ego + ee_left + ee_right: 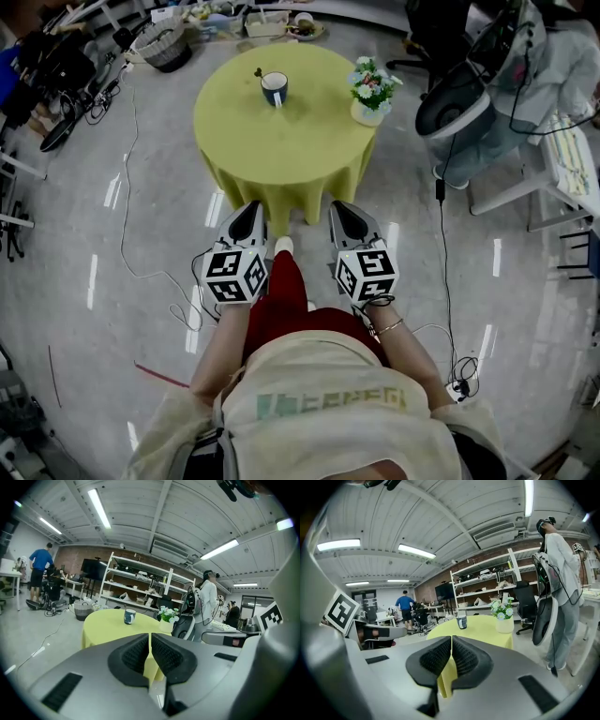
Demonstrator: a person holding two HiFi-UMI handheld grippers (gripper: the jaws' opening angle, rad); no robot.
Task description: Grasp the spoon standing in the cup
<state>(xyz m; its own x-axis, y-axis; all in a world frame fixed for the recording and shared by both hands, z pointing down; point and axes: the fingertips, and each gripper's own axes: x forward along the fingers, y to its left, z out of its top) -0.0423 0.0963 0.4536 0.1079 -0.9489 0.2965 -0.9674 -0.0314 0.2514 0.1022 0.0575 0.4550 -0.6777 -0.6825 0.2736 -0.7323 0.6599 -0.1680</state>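
A dark blue cup [274, 88] stands on the far part of a round table with a yellow cloth [281, 141]. A spoon [260, 74] stands in the cup, its handle leaning up and to the left. My left gripper [249, 214] and right gripper [341, 212] hang side by side short of the table's near edge, both shut and empty. The left gripper view has its closed pads [140, 653] low in front, with the cup [129, 616] far ahead. The right gripper view shows the cup [461, 621] beyond its closed pads [461, 656].
A white pot of flowers [372, 94] sits on the table right of the cup. A wicker basket [164, 42] stands on the floor at far left, a grey chair [457, 111] at right. Cables trail over the floor. Shelves [140, 585] and standing people [208, 599] lie beyond.
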